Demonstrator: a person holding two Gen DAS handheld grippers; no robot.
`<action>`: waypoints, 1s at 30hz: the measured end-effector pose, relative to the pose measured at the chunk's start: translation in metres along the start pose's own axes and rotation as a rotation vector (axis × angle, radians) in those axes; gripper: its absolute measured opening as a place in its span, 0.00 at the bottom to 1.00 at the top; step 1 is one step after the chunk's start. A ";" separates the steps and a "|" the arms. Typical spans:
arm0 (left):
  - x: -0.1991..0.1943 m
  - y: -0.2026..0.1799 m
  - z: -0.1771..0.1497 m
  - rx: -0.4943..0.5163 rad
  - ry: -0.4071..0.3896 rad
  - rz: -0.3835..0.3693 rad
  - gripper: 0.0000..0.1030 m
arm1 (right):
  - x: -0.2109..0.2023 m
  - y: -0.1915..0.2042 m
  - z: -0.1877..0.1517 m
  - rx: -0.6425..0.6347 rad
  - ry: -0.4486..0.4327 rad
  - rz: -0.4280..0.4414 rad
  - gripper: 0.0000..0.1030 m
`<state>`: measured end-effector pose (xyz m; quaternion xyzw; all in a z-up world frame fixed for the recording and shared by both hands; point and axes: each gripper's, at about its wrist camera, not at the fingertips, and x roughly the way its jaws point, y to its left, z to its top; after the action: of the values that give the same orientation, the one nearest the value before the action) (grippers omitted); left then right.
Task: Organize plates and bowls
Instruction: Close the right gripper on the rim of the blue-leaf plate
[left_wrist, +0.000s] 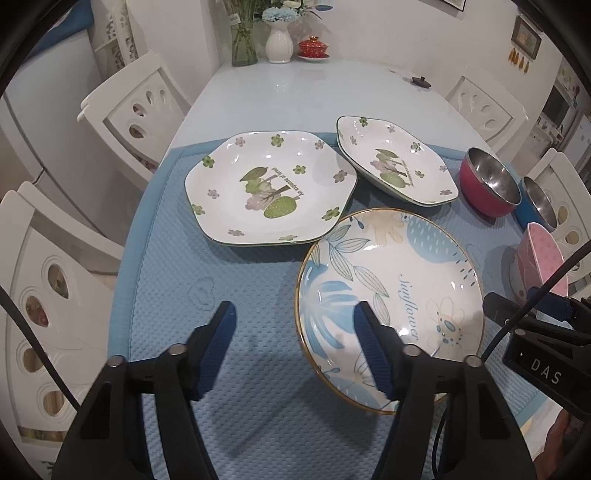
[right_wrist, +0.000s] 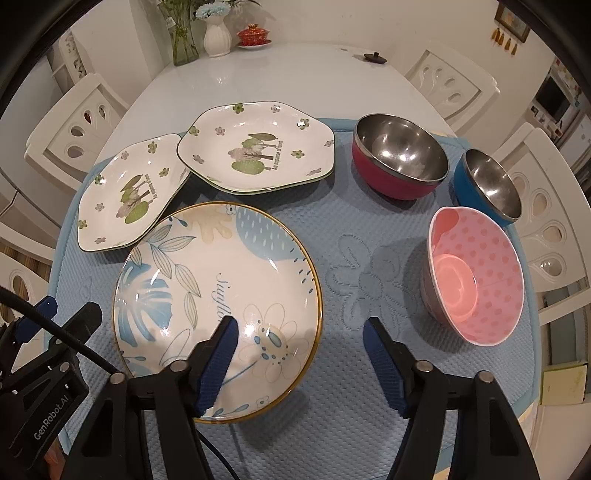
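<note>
A round blue-leaf plate (left_wrist: 406, 266) (right_wrist: 221, 258) lies on the blue mat (left_wrist: 221, 277) nearest me. Behind it sit two white hexagonal plates with green flowers (left_wrist: 269, 188) (left_wrist: 399, 158), the second resting partly on the first. A red steel-lined bowl (right_wrist: 399, 155), a blue one (right_wrist: 487, 181) and a tilted pink dotted bowl (right_wrist: 476, 273) stand to the right. My left gripper (left_wrist: 295, 314) hovers open over the round plate's left rim. My right gripper (right_wrist: 301, 325) hovers open over its right rim. Neither touches anything.
The mat covers the near end of a white table (right_wrist: 295, 74). At the far end stand a glass vase (left_wrist: 243, 40), a white vase (left_wrist: 277, 44), a red lidded cup (left_wrist: 313, 47) and a small black lid (left_wrist: 421, 81). White chairs (left_wrist: 133, 110) (right_wrist: 546, 206) flank both sides.
</note>
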<state>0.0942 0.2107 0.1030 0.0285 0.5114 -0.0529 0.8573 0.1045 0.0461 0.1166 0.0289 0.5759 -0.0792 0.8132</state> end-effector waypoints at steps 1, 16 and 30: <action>0.002 0.000 0.000 0.003 0.005 -0.001 0.59 | 0.001 0.000 0.000 -0.003 0.002 0.000 0.59; 0.073 0.011 -0.003 -0.061 0.192 -0.145 0.65 | 0.068 -0.010 0.012 -0.036 0.118 0.062 0.60; 0.088 0.010 0.001 -0.111 0.201 -0.240 0.74 | 0.101 -0.030 0.028 0.004 0.180 0.138 0.69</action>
<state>0.1383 0.2149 0.0257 -0.0751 0.5963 -0.1233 0.7897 0.1581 0.0035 0.0320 0.0771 0.6431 -0.0212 0.7616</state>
